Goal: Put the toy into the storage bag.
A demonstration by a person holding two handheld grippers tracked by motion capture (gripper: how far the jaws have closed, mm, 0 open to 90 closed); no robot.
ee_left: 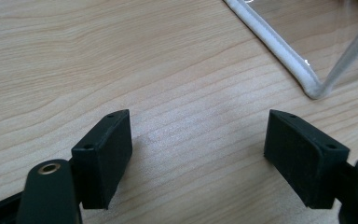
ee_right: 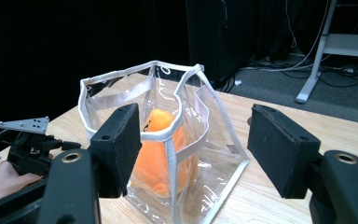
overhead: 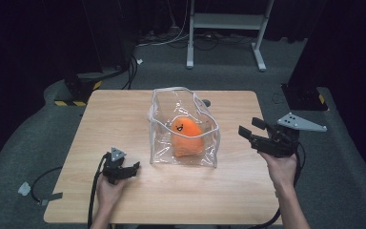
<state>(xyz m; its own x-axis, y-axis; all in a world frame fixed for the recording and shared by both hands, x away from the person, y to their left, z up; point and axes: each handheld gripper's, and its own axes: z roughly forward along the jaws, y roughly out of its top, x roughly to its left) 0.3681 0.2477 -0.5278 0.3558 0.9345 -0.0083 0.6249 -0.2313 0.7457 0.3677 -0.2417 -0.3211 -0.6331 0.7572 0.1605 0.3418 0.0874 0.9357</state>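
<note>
While the clear plastic bag with white trim (overhead: 183,128), holding an orange plush toy (overhead: 187,137), stood mid-table, the right gripper (overhead: 250,131) hung beyond the wooden table's (overhead: 124,119) right edge, jaws apart and empty, seemingly lining up on it, and the left gripper (overhead: 132,168), likewise parted, waited near the front-left.

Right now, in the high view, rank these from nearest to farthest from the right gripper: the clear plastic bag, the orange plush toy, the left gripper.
1. Clear plastic bag with white trim, mid-table; its right wall faces the right gripper.
2. Orange plush toy, inside that bag.
3. Left gripper, beyond the bag, near the table's front left.
</note>
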